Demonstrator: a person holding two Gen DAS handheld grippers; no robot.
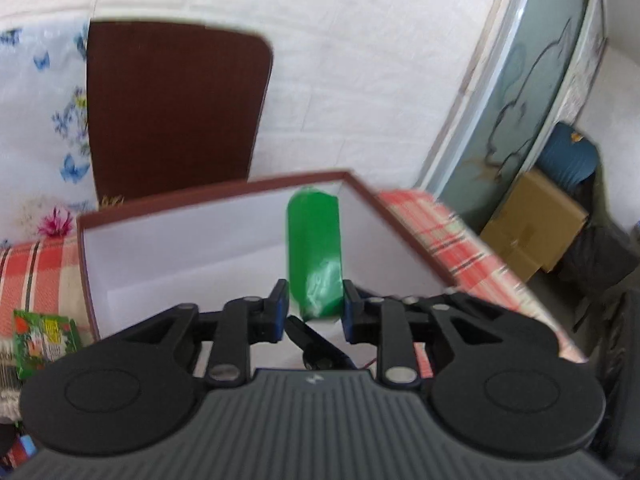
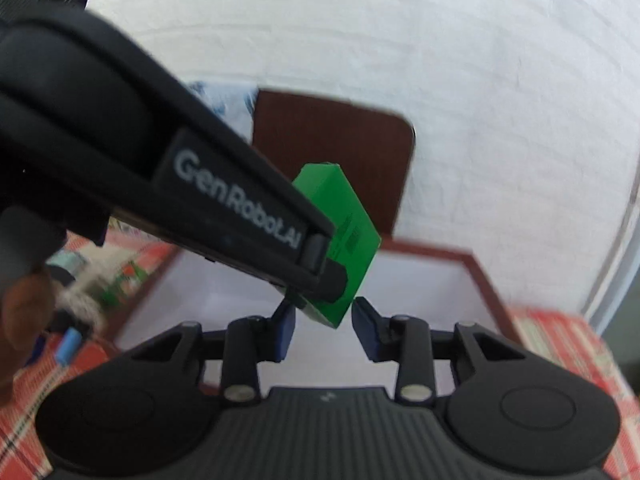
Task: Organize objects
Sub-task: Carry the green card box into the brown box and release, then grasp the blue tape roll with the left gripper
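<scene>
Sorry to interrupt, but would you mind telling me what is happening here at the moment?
A person is tidying up with two handheld grippers. The left gripper is shut on a small green cardboard packet, held above an open brown-rimmed box with a white inside. The box sits on a red plaid tablecloth. The right gripper is open just below the packet, holding nothing.

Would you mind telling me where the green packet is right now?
The green packet is gripped in the left claw, held above the open white-lined box. In the right wrist view it hangs just ahead of the open right claw.
</scene>
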